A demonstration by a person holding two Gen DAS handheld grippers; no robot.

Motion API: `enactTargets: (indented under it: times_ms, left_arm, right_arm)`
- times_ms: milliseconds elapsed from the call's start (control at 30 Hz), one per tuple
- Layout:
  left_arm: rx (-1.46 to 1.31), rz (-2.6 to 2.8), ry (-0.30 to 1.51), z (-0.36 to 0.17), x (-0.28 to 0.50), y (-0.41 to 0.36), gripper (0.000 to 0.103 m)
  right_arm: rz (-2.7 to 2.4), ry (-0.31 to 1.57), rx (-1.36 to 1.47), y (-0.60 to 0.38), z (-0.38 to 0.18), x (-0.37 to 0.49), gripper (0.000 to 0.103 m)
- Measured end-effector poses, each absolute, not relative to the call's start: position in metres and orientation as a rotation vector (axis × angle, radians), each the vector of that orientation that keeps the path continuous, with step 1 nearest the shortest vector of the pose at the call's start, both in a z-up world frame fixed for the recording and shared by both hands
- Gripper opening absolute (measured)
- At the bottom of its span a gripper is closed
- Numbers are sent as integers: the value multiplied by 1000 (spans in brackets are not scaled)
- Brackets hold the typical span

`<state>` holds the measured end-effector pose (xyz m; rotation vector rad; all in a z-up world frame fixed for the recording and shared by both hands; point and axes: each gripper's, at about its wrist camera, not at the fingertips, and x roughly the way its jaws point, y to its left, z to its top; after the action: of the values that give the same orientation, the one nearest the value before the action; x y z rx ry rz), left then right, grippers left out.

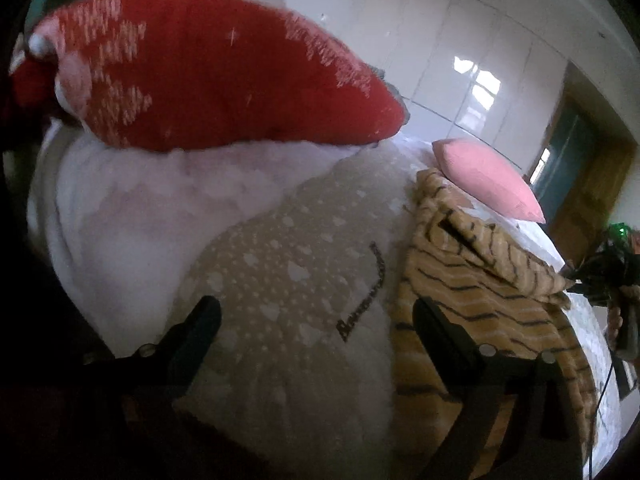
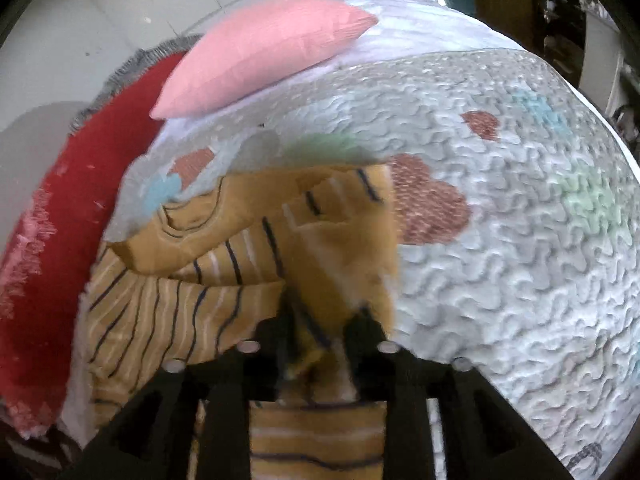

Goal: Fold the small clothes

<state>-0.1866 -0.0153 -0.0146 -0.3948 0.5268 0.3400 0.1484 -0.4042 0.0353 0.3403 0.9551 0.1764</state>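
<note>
A mustard garment with dark and white stripes [image 2: 224, 280] lies partly folded on the bed. My right gripper [image 2: 324, 316] is shut on a raised flap of it, lifted above the rest. In the left wrist view the same garment [image 1: 480, 280] lies to the right, with the right gripper [image 1: 608, 272] at its far edge. My left gripper [image 1: 316, 312] is open and empty, hovering over a beige spotted fleece [image 1: 280, 272] beside the garment.
A red patterned cushion [image 1: 208, 72] and a pink pillow [image 1: 488, 176] lie at the head of the bed. A quilted pale bedspread with coloured patches [image 2: 500, 240] covers the bed. White wardrobe doors [image 1: 460, 60] stand behind.
</note>
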Motion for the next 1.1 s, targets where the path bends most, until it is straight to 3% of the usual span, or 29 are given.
enactTargets:
  times_ms: [100,267,367,567,833,867,900,933,967,1100]
  left_arm:
    - [-320,318,530,7,-194,-29,96]
    - [-259,238,532,45,-182,-50,96]
    - [-220,154,571,63,-150,-64,97]
    - [-155,110,669,68,-40,-74,97]
    - [-89,111,856,28,110,-78,97]
    - [-89,111,880,21,122,-77,94]
    - [-97,87,935,11,136,-76,85]
    - [-103,81,972,5,142,-75,30]
    - [-126,62,1040,-3,151,-71,11]
    - [-205,120,974,-1,145,-37,9]
  right_arm:
    - [212,914,296,-421,44,127,34]
    - [286,875,366,-460,46,94,50]
    - [347,853,418,-470,37,71,54]
    - [373,809,422,-479,1,41,55]
    - [389,804,536,-503,-46,31,56]
    - [391,793,531,-503,-46,30,56]
    - [389,792,520,-502,-46,30,56]
    - [387,791,507,-500,-46,30,58]
    - [384,789,492,-497,-47,31,59]
    - [372,764,455,-491,-51,30,59]
